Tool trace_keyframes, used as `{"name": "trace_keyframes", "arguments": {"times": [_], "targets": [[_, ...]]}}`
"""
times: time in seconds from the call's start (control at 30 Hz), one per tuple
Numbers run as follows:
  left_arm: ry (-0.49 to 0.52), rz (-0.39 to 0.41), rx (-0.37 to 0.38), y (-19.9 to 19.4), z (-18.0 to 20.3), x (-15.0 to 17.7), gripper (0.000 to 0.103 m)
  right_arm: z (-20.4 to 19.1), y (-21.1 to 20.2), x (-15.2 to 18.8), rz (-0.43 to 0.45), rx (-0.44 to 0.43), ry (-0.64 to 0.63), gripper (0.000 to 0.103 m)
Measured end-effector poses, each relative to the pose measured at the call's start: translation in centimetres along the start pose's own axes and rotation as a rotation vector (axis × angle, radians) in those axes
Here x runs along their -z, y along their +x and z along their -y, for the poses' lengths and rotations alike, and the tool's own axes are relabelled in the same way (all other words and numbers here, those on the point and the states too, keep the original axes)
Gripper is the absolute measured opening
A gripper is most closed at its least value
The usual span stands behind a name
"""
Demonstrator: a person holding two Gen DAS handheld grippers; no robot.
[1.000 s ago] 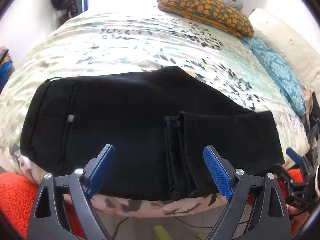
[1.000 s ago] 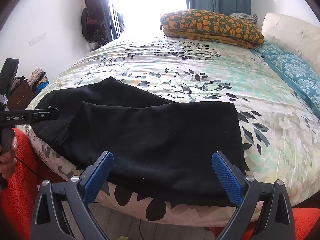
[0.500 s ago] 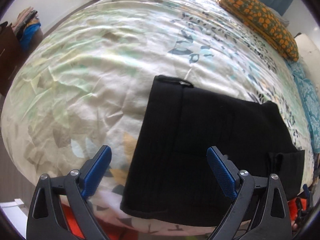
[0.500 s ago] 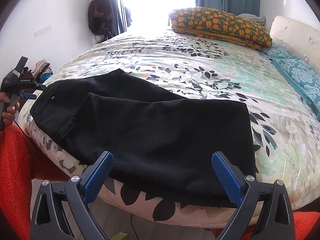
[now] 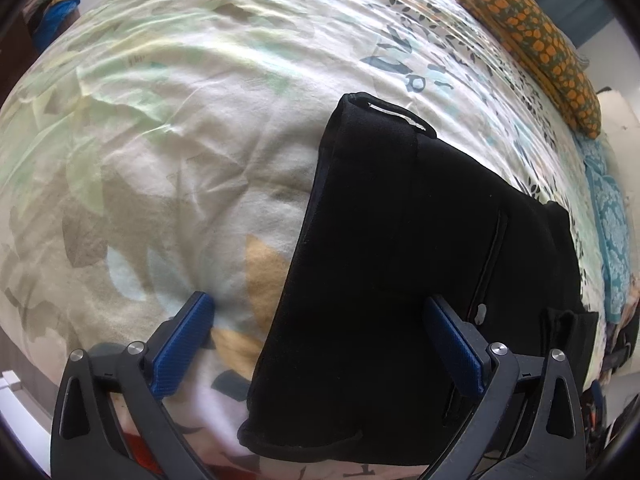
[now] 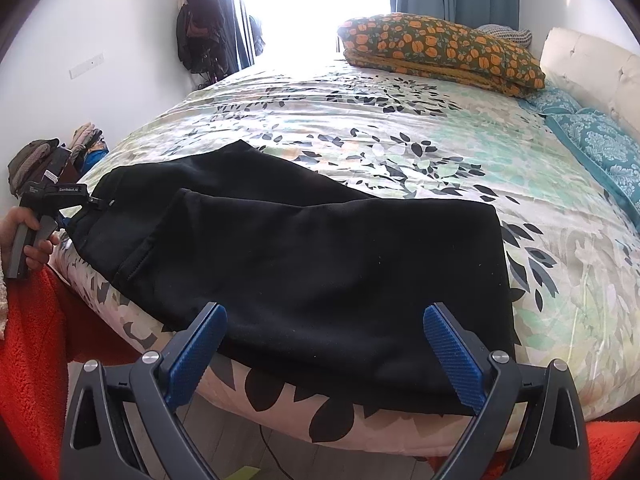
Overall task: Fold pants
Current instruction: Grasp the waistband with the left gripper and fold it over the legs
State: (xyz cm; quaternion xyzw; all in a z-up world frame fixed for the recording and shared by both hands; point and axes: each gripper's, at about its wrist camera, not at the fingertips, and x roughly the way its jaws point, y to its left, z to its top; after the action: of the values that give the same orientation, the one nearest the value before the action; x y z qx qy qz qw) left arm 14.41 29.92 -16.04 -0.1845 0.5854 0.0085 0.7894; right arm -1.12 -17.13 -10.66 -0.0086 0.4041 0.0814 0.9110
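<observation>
The black pants (image 6: 320, 264) lie folded over on themselves along the near edge of the bed (image 6: 400, 128), flat on the leaf-print cover, with the waistband end toward the bed's near left corner and the folded end toward the right; in the left wrist view the waistband (image 5: 384, 110) shows a pale inner lining and a small pale button sits lower on the cloth. The left gripper (image 5: 320, 344) hangs over the waistband end, its jaws opening wide; one blue pad (image 5: 184, 344) is over the bare cover and the other over the black cloth, neither pinching it. The right gripper (image 6: 324, 356) hovers at the near edge over the folded end, jaws spread wide, nothing clamped. A hand (image 6: 24, 240) holds the left gripper's handle at the bed's left corner. An orange-flowered pillow (image 6: 440, 52) rests at the far edge, and teal pillows (image 6: 600, 140) lie along the right edge by the headboard.
</observation>
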Motion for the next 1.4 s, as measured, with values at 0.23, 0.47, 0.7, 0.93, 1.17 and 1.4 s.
{"name": "trace_keyframes", "arguments": {"times": [0.23, 0.47, 0.7, 0.93, 1.17, 1.4], "targets": [[0.079, 0.033, 0.011, -2.1, 2.2, 0.5, 0.028, 0.4, -0.4, 0.1, 0.007, 0.002, 0.012, 0.098], [-0.010, 0.091, 0.054, -4.6, 1.8, 0.8, 0.015, 0.7, -0.5, -0.1, 0.015, -0.001, 0.022, 0.098], [-0.066, 0.159, 0.193, -8.4, 2.5, 1.3, 0.012, 0.6, -0.6, -0.1, 0.020, -0.005, 0.025, 0.098], [0.064, 0.204, 0.331, -13.3, 8.5, 3.2, 0.011, 1.1, -0.6, -0.4, 0.032, -0.015, 0.060, 0.098], [0.222, 0.168, 0.437, -14.3, 17.5, 6.3, 0.011, 2.4, -1.3, -0.6, 0.056, -0.024, 0.118, 0.098], [0.377, 0.098, 0.518, -13.2, 26.8, 9.4, 0.011, 5.4, -2.5, -0.5, 0.089, -0.029, 0.234, 0.098]]}}
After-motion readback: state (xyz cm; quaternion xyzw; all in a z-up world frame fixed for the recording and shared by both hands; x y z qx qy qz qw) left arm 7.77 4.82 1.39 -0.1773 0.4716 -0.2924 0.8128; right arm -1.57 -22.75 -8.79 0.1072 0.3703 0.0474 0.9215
